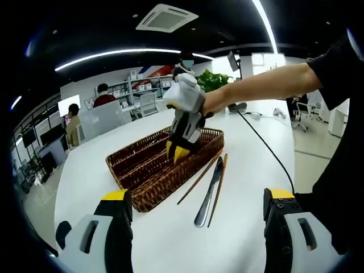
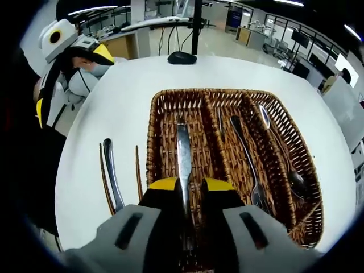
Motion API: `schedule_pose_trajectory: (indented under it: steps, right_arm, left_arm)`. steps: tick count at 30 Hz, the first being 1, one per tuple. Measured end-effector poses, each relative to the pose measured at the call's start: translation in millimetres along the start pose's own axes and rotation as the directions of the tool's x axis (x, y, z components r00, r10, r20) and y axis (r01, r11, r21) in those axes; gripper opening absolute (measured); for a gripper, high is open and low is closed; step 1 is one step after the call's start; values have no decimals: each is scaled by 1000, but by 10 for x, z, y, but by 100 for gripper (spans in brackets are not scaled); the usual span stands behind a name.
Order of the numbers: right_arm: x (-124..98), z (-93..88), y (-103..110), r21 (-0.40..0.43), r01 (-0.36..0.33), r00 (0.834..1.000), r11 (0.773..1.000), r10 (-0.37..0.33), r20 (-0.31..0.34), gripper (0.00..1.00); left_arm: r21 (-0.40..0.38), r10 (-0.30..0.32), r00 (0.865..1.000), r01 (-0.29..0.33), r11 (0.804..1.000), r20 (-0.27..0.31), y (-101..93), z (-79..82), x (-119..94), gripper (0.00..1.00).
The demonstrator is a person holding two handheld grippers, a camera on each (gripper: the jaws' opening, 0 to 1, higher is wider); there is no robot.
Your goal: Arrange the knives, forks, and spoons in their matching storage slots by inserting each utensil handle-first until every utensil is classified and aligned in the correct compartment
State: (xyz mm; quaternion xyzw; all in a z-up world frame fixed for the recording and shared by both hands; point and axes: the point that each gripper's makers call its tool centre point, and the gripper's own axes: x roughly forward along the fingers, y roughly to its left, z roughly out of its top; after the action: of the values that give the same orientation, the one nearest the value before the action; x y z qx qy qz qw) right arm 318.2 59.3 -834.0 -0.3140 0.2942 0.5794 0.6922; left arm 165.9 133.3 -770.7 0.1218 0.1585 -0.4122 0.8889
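My right gripper [image 2: 191, 184] is shut on a table knife [image 2: 183, 149], whose length lies in the left slot of the wicker basket [image 2: 151, 136]. The middle slot holds a fork [image 2: 245, 153] and the right slot a spoon [image 2: 281, 156]. A second knife [image 2: 112, 173] lies on the white table left of the basket, between two chopsticks [image 2: 138, 170]. In the left gripper view my left gripper [image 1: 198, 195] stands open above the near table, short of that knife [image 1: 208, 194]. The right gripper [image 1: 181, 149] hangs over the basket [image 1: 142, 170], held by a gloved hand.
A black mouse [image 2: 182, 57] and a cable [image 1: 267, 149] lie on the table beyond the basket. The round white table [image 1: 91, 170] drops off to the left. A person's arm [image 1: 267, 82] reaches across from the right. Desks and seated people fill the office behind.
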Motion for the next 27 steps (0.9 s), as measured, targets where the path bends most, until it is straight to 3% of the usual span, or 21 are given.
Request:
schedule_pose_trajectory:
  steps: [5,11,14,18,24,27]
  right_arm:
    - [-188,75,6,105,35,991,994,-48,121,30]
    - [-424,-8,-3,167,84,976,982,-115,185,39]
    - [-531,-32,37,210,105,963,972,-153,222,47]
    - [-673,-100,152,216,123,953,969,-176,247,49]
    - [-881,-169,273,300,191,906,935,-285,312,65]
    - [-924,-256,365,322,218,896,921,-320,308,71]
  left_arm:
    - [-17,12,1000,-12,1000,3,11,-4,-3,98]
    - [-41,22,1000,-22,999,12,7,9,-15,98]
    - [-42,19,1000,-19,999,10,-2,10,-1,98]
    - [-35,7,1000,-7,999,6,-23,21,32,99]
    - [-45,10,1000,-9,999,23,-31,62,60,99]
    - [-63,19,999,-17,998,34,-10,75,66,99]
